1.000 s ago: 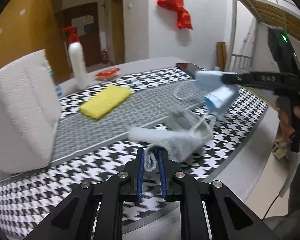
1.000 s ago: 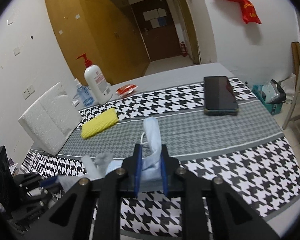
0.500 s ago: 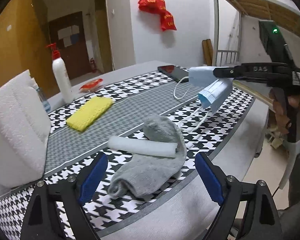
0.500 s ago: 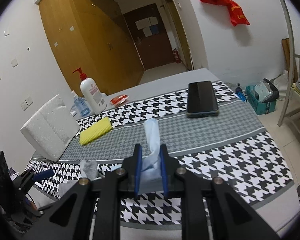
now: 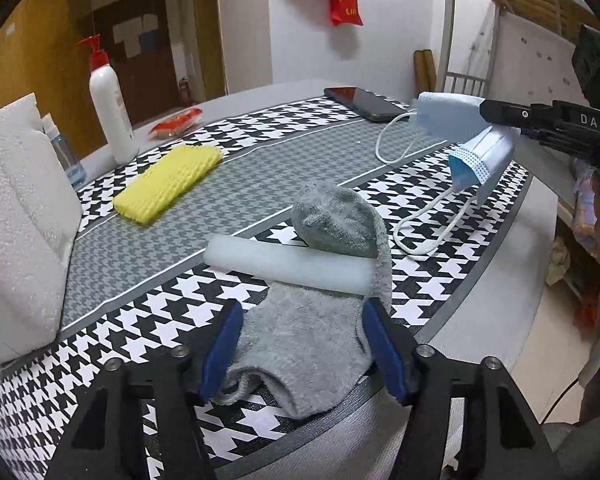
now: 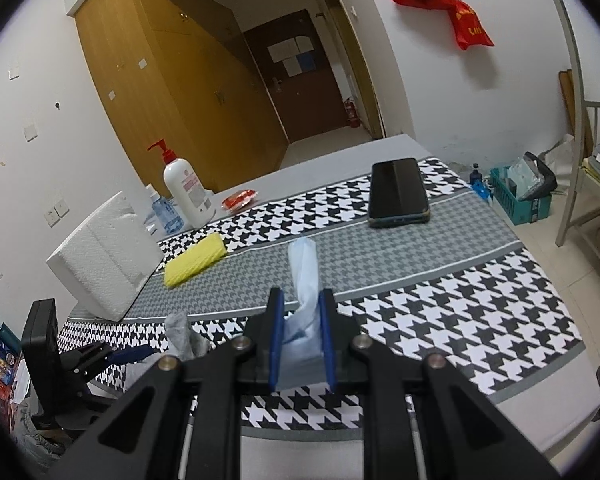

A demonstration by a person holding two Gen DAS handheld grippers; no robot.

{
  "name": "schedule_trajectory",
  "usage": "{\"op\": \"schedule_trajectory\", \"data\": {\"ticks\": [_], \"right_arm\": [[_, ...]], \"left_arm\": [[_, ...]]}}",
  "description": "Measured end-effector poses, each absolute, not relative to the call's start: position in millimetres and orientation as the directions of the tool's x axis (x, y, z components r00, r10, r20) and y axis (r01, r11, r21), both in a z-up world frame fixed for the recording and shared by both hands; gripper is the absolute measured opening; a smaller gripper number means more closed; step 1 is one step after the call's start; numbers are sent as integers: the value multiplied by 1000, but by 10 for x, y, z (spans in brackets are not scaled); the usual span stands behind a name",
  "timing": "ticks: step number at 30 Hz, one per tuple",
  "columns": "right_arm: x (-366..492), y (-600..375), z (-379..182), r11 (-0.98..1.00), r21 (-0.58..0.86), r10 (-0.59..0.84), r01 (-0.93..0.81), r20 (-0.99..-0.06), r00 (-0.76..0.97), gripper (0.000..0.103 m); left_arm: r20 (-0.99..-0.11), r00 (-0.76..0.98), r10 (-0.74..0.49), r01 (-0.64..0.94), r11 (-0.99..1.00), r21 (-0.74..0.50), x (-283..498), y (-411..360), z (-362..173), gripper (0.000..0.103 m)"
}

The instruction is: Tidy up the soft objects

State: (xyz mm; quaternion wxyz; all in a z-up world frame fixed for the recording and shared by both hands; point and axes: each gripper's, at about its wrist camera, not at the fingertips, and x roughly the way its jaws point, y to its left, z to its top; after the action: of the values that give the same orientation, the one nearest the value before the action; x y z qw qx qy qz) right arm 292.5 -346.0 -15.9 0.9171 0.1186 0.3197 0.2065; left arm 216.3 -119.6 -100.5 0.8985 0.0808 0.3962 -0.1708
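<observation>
A grey sock (image 5: pixel 312 328) lies on the houndstooth cloth near the table's front edge, with a white foam roll (image 5: pixel 288 266) lying across it. My left gripper (image 5: pixel 302 350) is open, its blue pads either side of the sock's cuff. My right gripper (image 6: pixel 302 338) is shut on a light blue face mask (image 6: pixel 304 276) and holds it above the table. The mask also shows in the left wrist view (image 5: pixel 466 140), its ear loops hanging to the cloth. A yellow sponge (image 5: pixel 168 182) lies further back.
A white foam block (image 5: pixel 16 216) stands at the left. A pump bottle (image 5: pixel 110 106), a small blue bottle (image 6: pixel 164 210) and a red packet (image 5: pixel 176 126) stand at the back. A black phone (image 6: pixel 398 192) lies at the far right. The table edge is just below my left gripper.
My left gripper let go of the sock and opened; the sock now lies flat with the foam roll on it. My right gripper has lifted the mask higher.
</observation>
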Motion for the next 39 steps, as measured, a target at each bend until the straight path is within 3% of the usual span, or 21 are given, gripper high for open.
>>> {"op": "schedule_trajectory", "data": {"ticks": [4,10,29,39], "right_arm": [[2904,-3445,-158,885,350,459,-308,-534,710,21],[2873,-3454,-144,880,357,467,-315,-525,712,21],[2840,-3478,48,859,374,499,-350,-460,734,21],[2844,-3413,156,850,374,513,-370,-433,741,21]], "left_arm": [[-747,599,-289,410,912,-23,2149,-1240,-988,35],[-738,611,-285,419,908,-4,2156,-1314,-947,16],[-601,738,-308,392,920,11,2257,-1207,-180,13],[-528,799,-288,385,920,81,2284,-1201,289,12]]}}
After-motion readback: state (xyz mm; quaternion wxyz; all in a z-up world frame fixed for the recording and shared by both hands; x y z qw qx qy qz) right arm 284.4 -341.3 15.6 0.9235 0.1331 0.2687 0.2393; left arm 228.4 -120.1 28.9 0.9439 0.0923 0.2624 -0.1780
